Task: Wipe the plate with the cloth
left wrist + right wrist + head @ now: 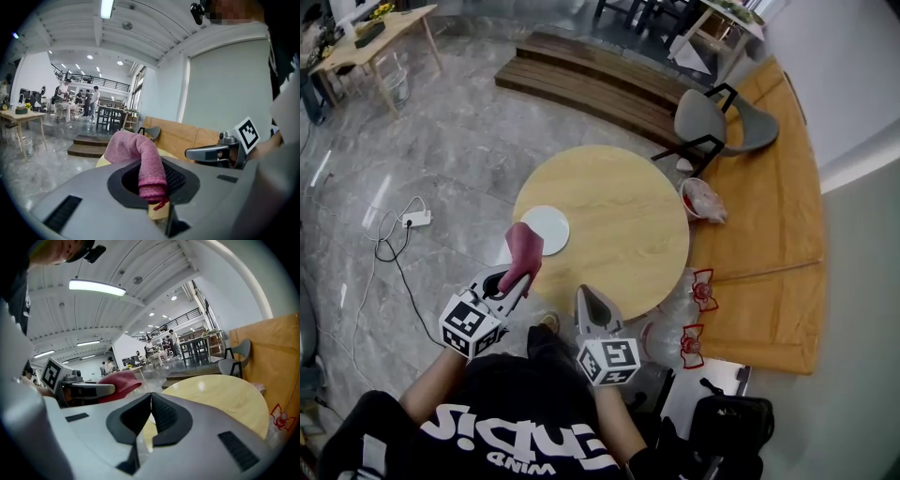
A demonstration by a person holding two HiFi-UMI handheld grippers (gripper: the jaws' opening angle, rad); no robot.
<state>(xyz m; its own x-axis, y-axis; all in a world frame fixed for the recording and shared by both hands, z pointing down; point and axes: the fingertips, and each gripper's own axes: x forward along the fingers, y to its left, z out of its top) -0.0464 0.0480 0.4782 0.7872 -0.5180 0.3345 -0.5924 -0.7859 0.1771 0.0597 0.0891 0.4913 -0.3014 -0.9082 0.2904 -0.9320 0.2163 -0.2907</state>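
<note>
Wiping looks not yet begun: the left gripper [521, 279] pinches the cloth [524, 249] near the plate [553, 225] at the table's [628, 220] left edge, while the right gripper [588, 294] is pressed together, empty

The plate [547, 227] is white, round and plain. It lies flat on the round wooden table [619, 216], close to the table's left edge as the head view shows it, on the person's side of the middle.

The cloth [524, 251] is pink with a knitted texture. One end is clamped between the jaws of the left gripper [521, 276]. From there it rises as a thick roll and bends forward, its free end over the plate's near rim; contact cannot be told.
</note>
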